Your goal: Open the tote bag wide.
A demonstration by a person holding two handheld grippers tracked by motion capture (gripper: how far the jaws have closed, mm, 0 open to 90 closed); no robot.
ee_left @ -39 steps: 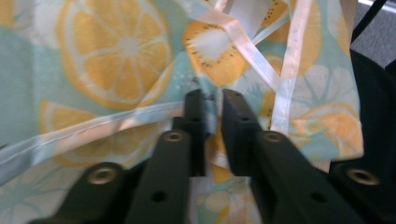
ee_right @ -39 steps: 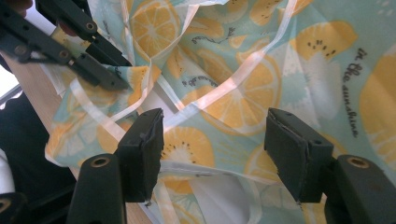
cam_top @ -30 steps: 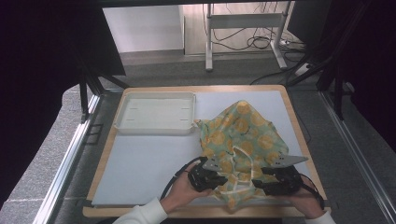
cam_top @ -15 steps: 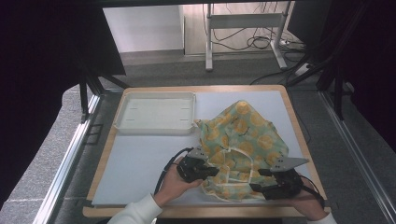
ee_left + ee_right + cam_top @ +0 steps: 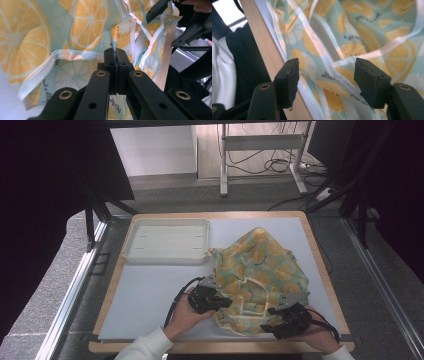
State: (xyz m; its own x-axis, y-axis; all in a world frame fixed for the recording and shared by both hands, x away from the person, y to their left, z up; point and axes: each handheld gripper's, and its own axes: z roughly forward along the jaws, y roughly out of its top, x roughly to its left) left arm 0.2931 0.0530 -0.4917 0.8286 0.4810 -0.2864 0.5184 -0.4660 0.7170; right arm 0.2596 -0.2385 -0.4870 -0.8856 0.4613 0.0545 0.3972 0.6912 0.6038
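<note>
Grey carpet floor w/ cables, white metal stand, pale wall panel, dark curtains on both sides.

Bare mat left of the lemon-print cloth, white tray along the far-left edge

Even, soft light falls from above on the pale blue, wood-rimmed tabletop in the high view, so shadows there are faint and short. The surroundings to the left and right sink into near-black, while the white panel at the back glares slightly. The high view is sharp enough but a little grainy.

In the left gripper view the thin lemon-printed cloth is bright and crisp; the black jaws nearest the lens are soft. In the right gripper view the cloth is hazy and washed out, light shining through its pale hems, and the upper left corner is blown out to white.
</note>
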